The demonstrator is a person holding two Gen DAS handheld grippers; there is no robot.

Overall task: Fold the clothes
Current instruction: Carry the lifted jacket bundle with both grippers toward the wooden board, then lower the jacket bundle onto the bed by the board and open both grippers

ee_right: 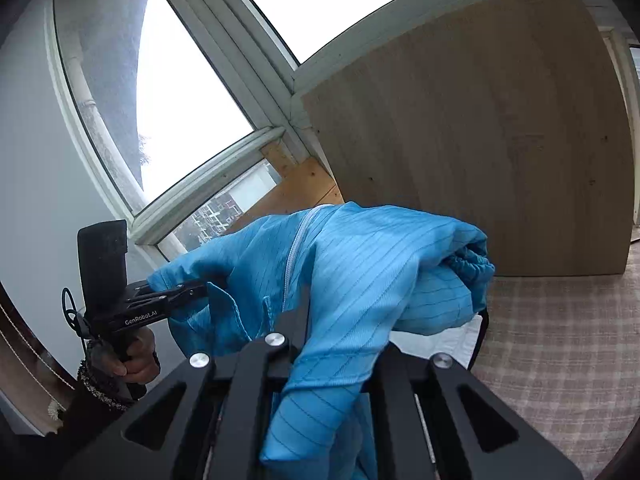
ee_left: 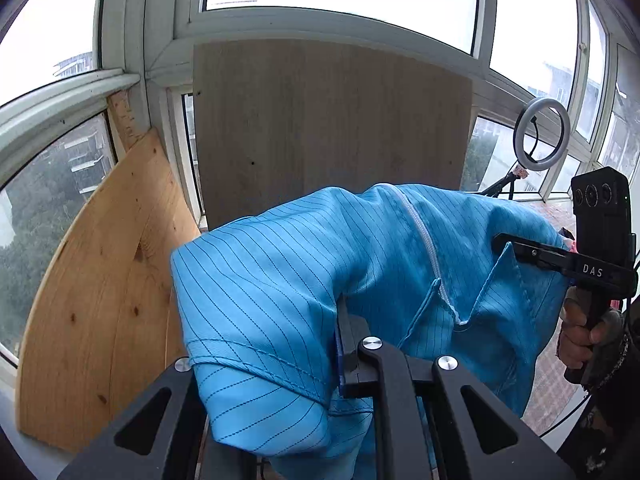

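Holding the blue striped garment [ee_left: 280, 280] up in the air between both tongs, you are at an early stage of the fold; nothing in either view shows a finished crease or a tidy stack.

Your left tongs [ee_right: 196, 292] are pressed together on a edge of the cloth near the collar, as the right wrist view shows from the side; in the left wrist view its own fingers are buried under the fabric that drapes over them. Your right tongs [ee_left: 508, 246] are likewise pinching the cloth near the collar flap on the other side of the white zipper [ee_left: 420, 232], seen clearly from the left wrist camera; from its own camera the garment spills over and between its fingers.

The garment hangs bunched between the two tongs, sagging in the middle, with a gathered cuff [ee_right: 472, 264] drooping off the far right side of your right tongs; the zipper runs down roughly midway between your two grips. Beyond the tongs stand a pale wooden board [ee_left: 332, 120] and a yellower plank [ee_left: 108, 280] against the windows; below and to the right of your right tongs lies a checked surface [ee_right: 560, 340], probably where the cloth should be laid.

What is left, as I judge it: spread the garment flat, bring the sleeves in, then fold the body; practically the whole task is ahead of you.
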